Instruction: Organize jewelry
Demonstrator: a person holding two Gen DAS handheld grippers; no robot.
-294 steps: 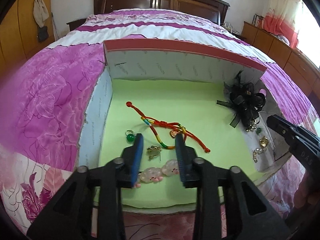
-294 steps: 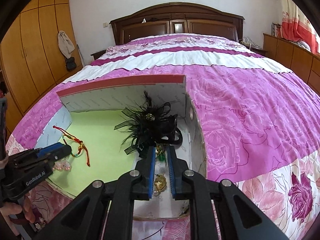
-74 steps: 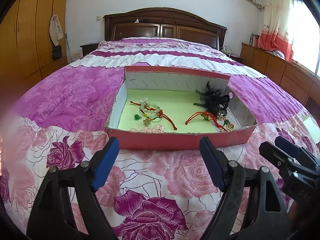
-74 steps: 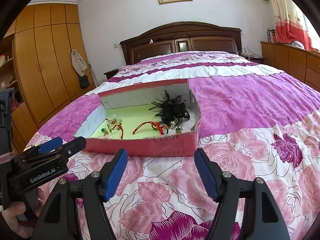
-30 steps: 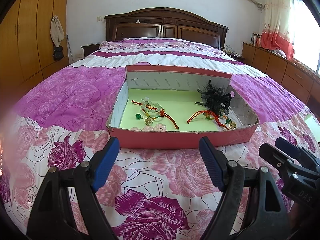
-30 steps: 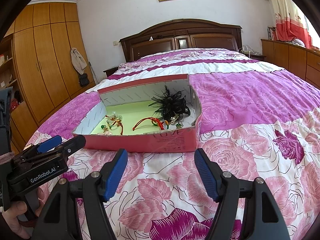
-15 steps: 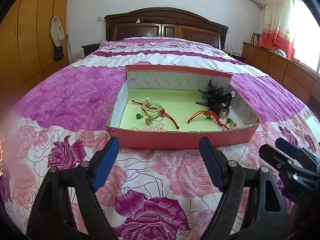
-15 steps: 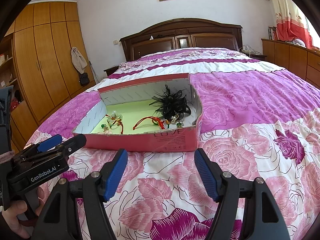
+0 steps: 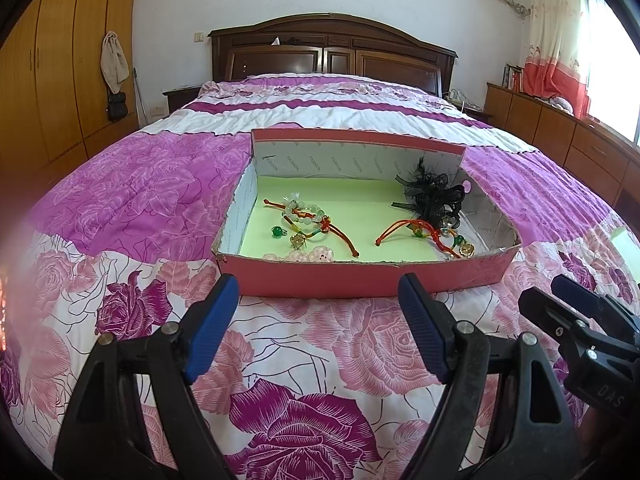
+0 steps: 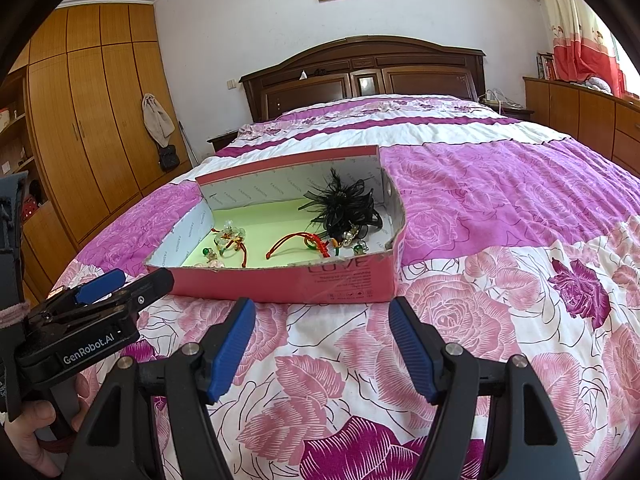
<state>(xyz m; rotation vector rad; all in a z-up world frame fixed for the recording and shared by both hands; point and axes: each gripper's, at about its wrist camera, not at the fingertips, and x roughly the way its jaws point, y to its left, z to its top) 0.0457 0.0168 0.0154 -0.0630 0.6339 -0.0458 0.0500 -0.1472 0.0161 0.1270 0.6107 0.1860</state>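
A red cardboard box (image 9: 320,278) with a green floor sits on the bed; it also shows in the right wrist view (image 10: 280,284). Inside lie a bead bracelet with a red cord (image 9: 308,216), a second red cord (image 9: 404,226), a black feather hair clip (image 9: 434,194), a green bead (image 9: 276,232) and pink charms (image 9: 308,256). My left gripper (image 9: 318,322) is open and empty, held back from the box's near wall. My right gripper (image 10: 322,344) is open and empty, also short of the box. The feather clip (image 10: 344,206) shows in the right wrist view too.
The box rests on a pink and purple floral bedspread (image 9: 140,200). A dark wooden headboard (image 9: 332,52) stands behind. Wooden wardrobes (image 10: 88,128) line the left, a low cabinet (image 9: 560,140) the right.
Earlier both grippers were inside the box, nearly shut by the jewelry. Since then they have pulled back and opened. In the last second the views hardly shift.
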